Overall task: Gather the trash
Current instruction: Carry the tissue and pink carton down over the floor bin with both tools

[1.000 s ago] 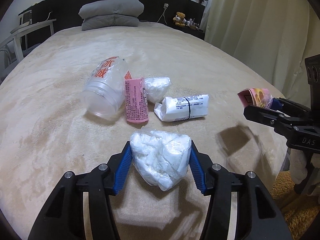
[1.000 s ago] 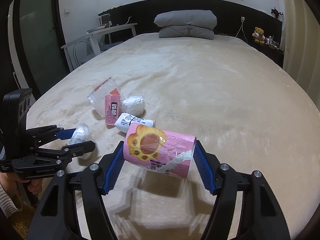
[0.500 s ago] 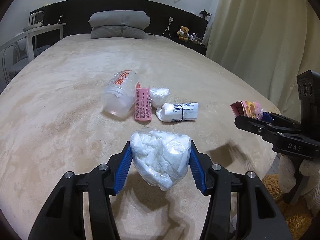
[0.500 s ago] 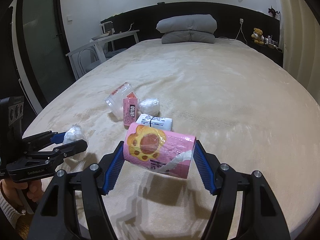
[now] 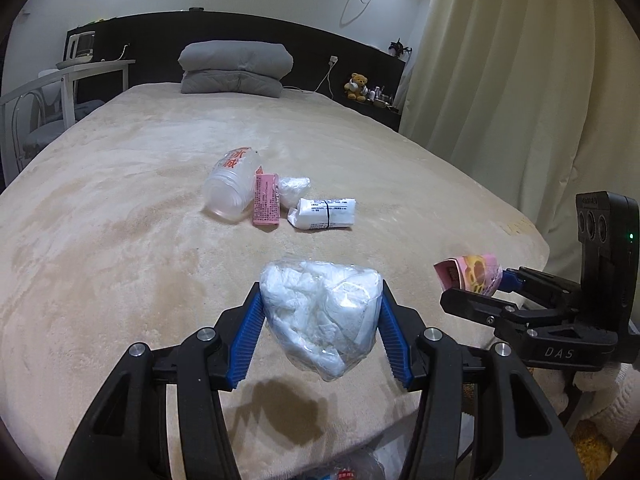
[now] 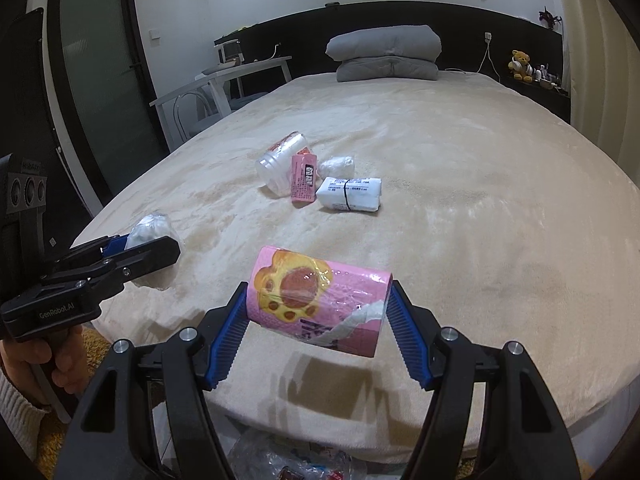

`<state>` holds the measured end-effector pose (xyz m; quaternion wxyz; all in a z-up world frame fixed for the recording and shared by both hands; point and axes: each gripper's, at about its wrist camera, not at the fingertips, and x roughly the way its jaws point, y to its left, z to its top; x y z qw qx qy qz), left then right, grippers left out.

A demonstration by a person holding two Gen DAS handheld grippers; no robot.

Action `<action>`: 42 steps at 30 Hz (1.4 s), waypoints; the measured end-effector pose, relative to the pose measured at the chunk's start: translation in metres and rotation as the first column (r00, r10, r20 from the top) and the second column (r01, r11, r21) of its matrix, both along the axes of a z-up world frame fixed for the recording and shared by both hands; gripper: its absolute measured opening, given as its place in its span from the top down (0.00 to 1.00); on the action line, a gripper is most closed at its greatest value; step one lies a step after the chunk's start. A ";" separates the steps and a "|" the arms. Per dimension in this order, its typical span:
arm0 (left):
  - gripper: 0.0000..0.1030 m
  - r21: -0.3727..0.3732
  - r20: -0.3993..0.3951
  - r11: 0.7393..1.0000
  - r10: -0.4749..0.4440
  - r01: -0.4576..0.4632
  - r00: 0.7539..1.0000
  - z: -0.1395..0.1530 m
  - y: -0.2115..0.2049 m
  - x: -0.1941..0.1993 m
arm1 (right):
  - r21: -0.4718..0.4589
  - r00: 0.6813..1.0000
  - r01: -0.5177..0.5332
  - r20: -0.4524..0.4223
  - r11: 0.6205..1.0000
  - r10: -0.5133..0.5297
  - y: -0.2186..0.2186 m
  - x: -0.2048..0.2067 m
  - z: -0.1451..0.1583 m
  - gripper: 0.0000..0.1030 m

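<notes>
My left gripper [image 5: 320, 336] is shut on a clear bag of crumpled white tissue [image 5: 322, 314], held above the near edge of the beige bed [image 5: 120, 264]. My right gripper [image 6: 318, 332] is shut on a pink paw-print tissue pack [image 6: 320, 300], also over that edge. Each gripper shows in the other's view: the right one [image 5: 472, 288] at the right, the left one [image 6: 148, 240] at the left. Mid-bed lie a clear plastic cup [image 5: 232, 188], a pink packet [image 5: 266, 199], a small tissue wad [image 5: 294, 188] and a white banded pack [image 5: 324, 213].
Below the bed's near edge, clear plastic with scraps inside [image 6: 288, 460] shows at the bottom of both views. Grey folded bedding [image 5: 236, 68] lies at the headboard. A white desk and chair [image 6: 216, 92] stand left, curtains [image 5: 520, 100] right. A person's hand [image 6: 52, 360] holds the left gripper's handle.
Both grippers have drawn back toward the bed's near edge with their loads still held. The pile on the bed looks smaller and farther, and plastic below the edge has come into view.
</notes>
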<state>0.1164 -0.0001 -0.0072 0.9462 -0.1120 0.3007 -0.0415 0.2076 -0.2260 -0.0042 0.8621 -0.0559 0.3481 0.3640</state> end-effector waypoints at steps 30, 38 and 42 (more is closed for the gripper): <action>0.49 -0.059 -0.011 0.998 0.003 -0.004 1.000 -0.011 -0.039 -0.092 | 0.016 0.998 -0.036 -0.059 0.999 0.037 -0.036 -0.095 -0.017 0.35; 0.49 -0.078 -0.100 0.997 -0.016 0.008 0.995 -0.030 -0.047 -0.089 | -0.020 0.991 -0.039 -0.129 0.999 0.036 -0.037 -0.092 -0.032 0.35; 0.49 -0.088 -0.171 0.996 -0.018 0.002 0.985 -0.046 -0.047 -0.085 | -0.037 0.979 -0.042 -0.200 0.998 0.034 -0.035 -0.087 -0.047 0.35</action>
